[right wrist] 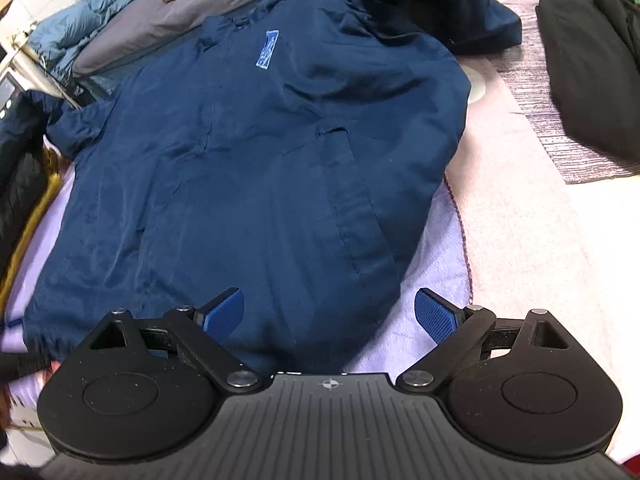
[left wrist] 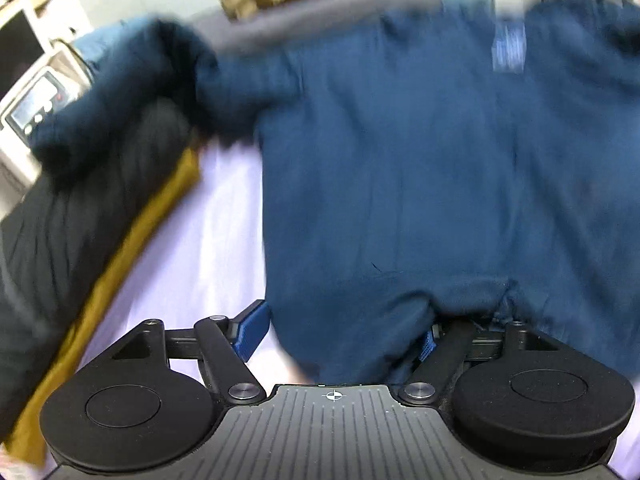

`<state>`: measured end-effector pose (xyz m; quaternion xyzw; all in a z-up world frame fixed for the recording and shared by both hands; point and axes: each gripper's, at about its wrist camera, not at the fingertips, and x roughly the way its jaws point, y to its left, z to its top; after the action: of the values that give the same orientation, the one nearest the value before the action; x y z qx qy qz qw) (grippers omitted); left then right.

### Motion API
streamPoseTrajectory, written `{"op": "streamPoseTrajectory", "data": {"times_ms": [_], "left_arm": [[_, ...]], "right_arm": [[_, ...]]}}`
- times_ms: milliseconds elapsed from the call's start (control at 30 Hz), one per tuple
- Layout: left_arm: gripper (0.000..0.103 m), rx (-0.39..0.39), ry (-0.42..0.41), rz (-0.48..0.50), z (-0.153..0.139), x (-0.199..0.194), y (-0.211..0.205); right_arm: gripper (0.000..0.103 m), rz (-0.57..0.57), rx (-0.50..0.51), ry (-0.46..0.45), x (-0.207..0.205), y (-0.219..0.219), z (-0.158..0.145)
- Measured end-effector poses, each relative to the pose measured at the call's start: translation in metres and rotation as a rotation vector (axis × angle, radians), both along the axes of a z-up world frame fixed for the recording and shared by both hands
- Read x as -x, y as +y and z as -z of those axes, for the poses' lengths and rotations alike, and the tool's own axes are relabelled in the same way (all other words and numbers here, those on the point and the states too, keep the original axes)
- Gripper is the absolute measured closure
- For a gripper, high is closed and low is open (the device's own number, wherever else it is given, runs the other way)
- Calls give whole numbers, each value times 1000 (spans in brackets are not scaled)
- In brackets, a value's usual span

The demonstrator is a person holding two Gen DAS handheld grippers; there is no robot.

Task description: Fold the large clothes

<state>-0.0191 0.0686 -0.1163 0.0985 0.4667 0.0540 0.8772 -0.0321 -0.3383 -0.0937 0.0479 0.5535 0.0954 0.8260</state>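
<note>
A large navy blue jacket (right wrist: 256,152) lies spread front-up on a lavender cloth (right wrist: 436,240), with a light blue chest patch (right wrist: 267,49) and its hood bunched at the far end. It also fills the blurred left wrist view (left wrist: 420,168). My left gripper (left wrist: 340,336) is open at the jacket's bottom hem; the hem lies between its blue pads (left wrist: 253,330) and covers most of the right one. My right gripper (right wrist: 330,316) is open over the hem's right part, with the fabric between and under its pads (right wrist: 436,314).
A black garment (left wrist: 52,240) on a mustard cloth (left wrist: 132,248) lies at the left. A grey cushion (right wrist: 180,20) and light blue puffy coat (right wrist: 76,20) lie beyond the jacket. A pink blanket (right wrist: 540,260) and black folded clothing (right wrist: 588,72) are to the right.
</note>
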Motion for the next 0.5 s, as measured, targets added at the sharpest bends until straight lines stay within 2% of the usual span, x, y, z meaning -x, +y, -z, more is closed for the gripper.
{"op": "streamPoseTrajectory", "data": {"times_ms": [100, 167, 267, 300, 367, 500], "left_arm": [[0, 27, -73, -43, -23, -42, 12], [0, 83, -93, -119, -34, -75, 33], [0, 174, -53, -283, -39, -114, 65], [0, 191, -38, -310, -37, -123, 73], [0, 182, -10, -326, -32, -136, 81], [0, 182, 23, -335, -27, -143, 84]], "right_arm": [[10, -27, 46, -11, 15, -3, 0], [10, -52, 84, -13, 25, -5, 2], [10, -104, 125, -17, 39, -2, 5], [10, -120, 142, -23, 42, 1, 7], [10, -136, 142, -28, 45, 7, 8], [10, -136, 44, -59, 42, 20, 6]]}}
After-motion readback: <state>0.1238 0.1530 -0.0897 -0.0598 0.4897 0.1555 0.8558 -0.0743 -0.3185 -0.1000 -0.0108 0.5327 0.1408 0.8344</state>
